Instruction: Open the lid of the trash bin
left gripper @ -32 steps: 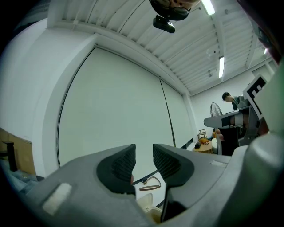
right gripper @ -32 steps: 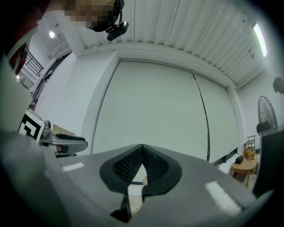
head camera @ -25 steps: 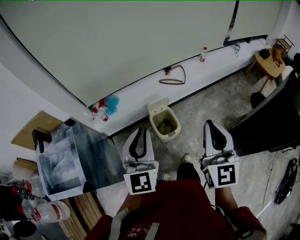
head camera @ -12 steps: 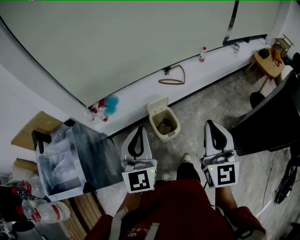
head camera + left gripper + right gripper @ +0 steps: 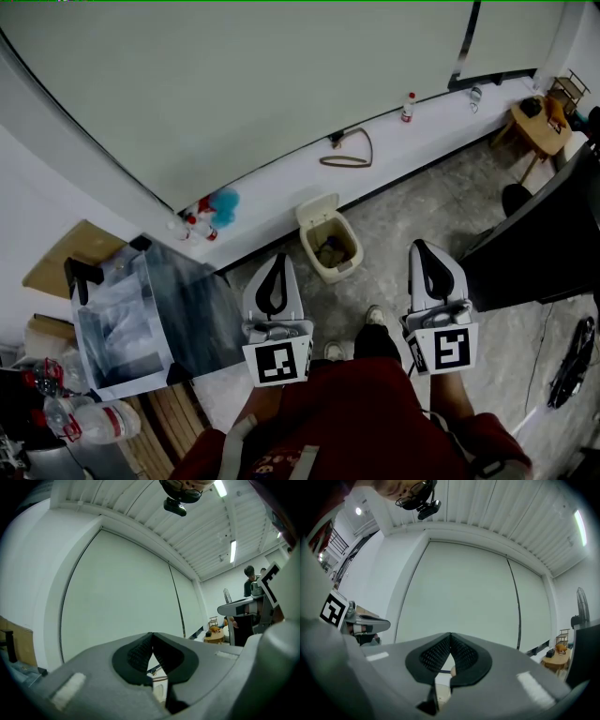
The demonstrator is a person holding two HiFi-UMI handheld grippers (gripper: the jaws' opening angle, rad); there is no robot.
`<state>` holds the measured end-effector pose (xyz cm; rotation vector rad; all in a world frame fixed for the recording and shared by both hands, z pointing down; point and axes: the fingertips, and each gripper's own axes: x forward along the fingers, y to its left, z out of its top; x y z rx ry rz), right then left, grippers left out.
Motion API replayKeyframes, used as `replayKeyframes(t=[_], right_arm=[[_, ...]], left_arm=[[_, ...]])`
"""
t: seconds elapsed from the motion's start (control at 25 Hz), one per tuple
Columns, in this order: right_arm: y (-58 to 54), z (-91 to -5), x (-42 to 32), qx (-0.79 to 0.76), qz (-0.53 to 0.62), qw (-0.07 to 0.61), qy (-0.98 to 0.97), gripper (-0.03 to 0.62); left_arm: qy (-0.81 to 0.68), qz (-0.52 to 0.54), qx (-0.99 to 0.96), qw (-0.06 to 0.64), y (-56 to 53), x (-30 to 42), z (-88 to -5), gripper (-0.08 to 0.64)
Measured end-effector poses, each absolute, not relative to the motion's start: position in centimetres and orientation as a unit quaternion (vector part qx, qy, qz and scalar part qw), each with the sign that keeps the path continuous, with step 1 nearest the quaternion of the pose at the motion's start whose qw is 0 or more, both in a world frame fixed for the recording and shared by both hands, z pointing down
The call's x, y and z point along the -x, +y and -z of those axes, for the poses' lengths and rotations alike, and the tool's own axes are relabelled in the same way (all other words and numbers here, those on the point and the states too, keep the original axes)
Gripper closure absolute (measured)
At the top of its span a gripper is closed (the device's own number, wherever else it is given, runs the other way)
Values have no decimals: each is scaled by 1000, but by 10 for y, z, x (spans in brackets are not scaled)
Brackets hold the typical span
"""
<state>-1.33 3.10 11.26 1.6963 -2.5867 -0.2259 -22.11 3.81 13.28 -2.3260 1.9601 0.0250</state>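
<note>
1. Cream trash bin [image 5: 330,251] on grey floor [image 5: 412,211], close against white ledge [image 5: 281,192]; lid [image 5: 316,212] tipped up at the rear, dark contents inside.
2. Left gripper [image 5: 277,260] held level, seen just left of the bin from the head view; jaws pressed together, nothing between.
3. Right gripper [image 5: 418,247] held level, right of the bin and apart from it; jaws pressed together, empty.
4. No contact between either gripper and the bin.

Readable text: you are seeing none anywhere.
Left cube marker [image 5: 281,364]: showing you only a black-and-white square pattern.
Right cube marker [image 5: 449,349]: showing likewise.
</note>
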Motion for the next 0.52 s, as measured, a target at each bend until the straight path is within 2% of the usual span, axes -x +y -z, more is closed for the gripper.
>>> replayKeyframes(t=[0.52], right_arm=[[25,-111,6,-553,89,20,-828,594]], left_arm=[[644,-2,763,49,33,223,-137,555]])
